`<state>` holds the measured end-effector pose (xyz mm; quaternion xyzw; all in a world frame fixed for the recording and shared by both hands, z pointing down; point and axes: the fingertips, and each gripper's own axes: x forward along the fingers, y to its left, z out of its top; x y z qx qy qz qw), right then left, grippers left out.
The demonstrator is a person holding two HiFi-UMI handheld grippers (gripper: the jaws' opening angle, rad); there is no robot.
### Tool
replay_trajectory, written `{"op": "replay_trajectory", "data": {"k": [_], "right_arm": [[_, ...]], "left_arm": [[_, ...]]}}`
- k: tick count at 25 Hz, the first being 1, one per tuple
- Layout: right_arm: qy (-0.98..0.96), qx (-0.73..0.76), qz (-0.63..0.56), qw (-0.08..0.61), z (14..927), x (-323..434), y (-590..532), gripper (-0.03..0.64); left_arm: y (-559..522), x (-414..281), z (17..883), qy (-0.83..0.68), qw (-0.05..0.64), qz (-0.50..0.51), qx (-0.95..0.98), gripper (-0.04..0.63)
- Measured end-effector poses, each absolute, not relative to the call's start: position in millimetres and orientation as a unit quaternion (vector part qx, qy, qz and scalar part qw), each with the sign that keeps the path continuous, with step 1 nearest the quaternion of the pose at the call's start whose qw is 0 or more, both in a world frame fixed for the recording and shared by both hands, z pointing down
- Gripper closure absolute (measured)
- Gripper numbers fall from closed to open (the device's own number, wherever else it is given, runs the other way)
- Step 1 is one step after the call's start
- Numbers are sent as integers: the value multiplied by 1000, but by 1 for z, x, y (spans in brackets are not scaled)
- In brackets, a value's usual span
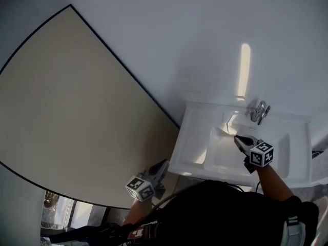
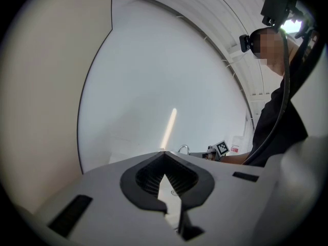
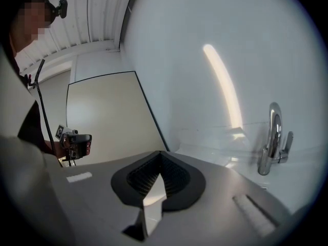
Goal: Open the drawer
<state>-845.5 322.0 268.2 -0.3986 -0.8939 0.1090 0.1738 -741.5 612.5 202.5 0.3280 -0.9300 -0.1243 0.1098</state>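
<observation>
A person stands at a white sink with 2 grippers held out in front, seen from above at the bottom of the frame. The left gripper sits at lower centre, off the sink's left edge and in front of a large beige panel that fills the left half of the frame. In its own view its jaws are clenched tip to tip with nothing between them, and they point at the plain white wall.

The right gripper hangs over the sink's basin at lower right, its marker cube just behind the tip. Its jaws are also pressed together and empty. They point towards the chrome tap, which stands at the back of the sink, just beyond the tip and not touching it. A narrow streak of light runs up the wall above the tap.

The 2 grippers are well apart, and each shows small in the other's view. The person's dark sleeve runs off the bottom right.

I cannot see a drawer from any of the 3 angles.
</observation>
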Motion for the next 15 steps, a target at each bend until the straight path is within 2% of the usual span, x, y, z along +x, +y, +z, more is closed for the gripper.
{"op": "replay_trajectory", "data": {"k": [7,15], "right_arm": [[-915,-335,124,188,285,-849,286,615],[-948,-243,119,170,241,-857,267,615]], "left_arm": [[579,-794,216,-902,121,-129,395,604],[570,-862,188,-859,121,-129,480,604]]}}
